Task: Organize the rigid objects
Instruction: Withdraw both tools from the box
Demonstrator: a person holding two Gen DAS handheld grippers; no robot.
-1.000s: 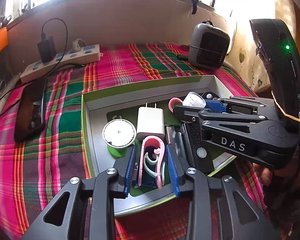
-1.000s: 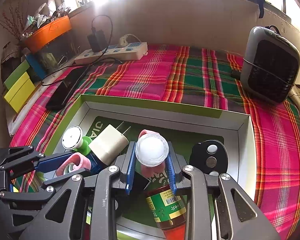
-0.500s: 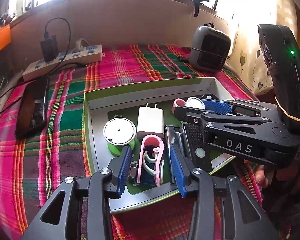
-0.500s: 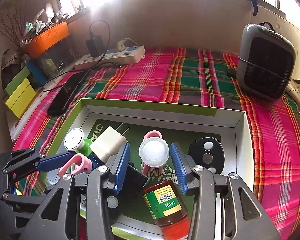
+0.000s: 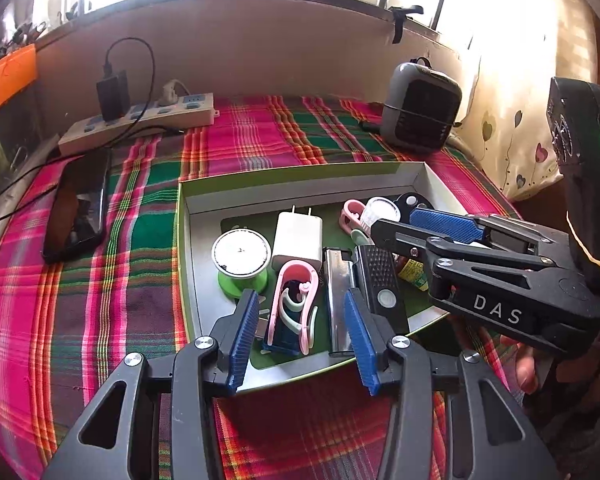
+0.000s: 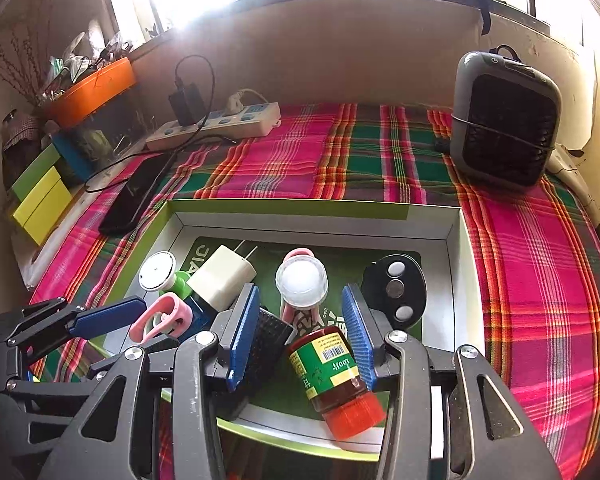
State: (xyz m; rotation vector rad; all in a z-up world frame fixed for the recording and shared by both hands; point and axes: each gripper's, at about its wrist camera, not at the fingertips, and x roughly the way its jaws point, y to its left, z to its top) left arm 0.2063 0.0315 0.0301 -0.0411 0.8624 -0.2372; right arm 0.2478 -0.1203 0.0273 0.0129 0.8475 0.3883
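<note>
Both grippers gape wide, gripping nothing: the right gripper (image 6: 302, 334) flanks the bottle (image 6: 334, 382) lying lengthwise, red cap toward the camera, while the left gripper (image 5: 302, 338) straddles the pink clip (image 5: 294, 304).

Pink-green plaid cloth (image 6: 292, 160), green-rimmed box (image 6: 284, 205), white charger (image 5: 298, 236), red-capped bottle (image 6: 336, 376), blue-padded tongs (image 5: 302, 338)

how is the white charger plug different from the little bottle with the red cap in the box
The white charger plug is a plain blocky cube with two metal prongs; the bottle is round, with a green and yellow label and a barcode. The plug sits at the box's far left part; the bottle lies at the near edge, between the open right gripper's fingers, untouched. Both lie on their sides in the same box.
</note>
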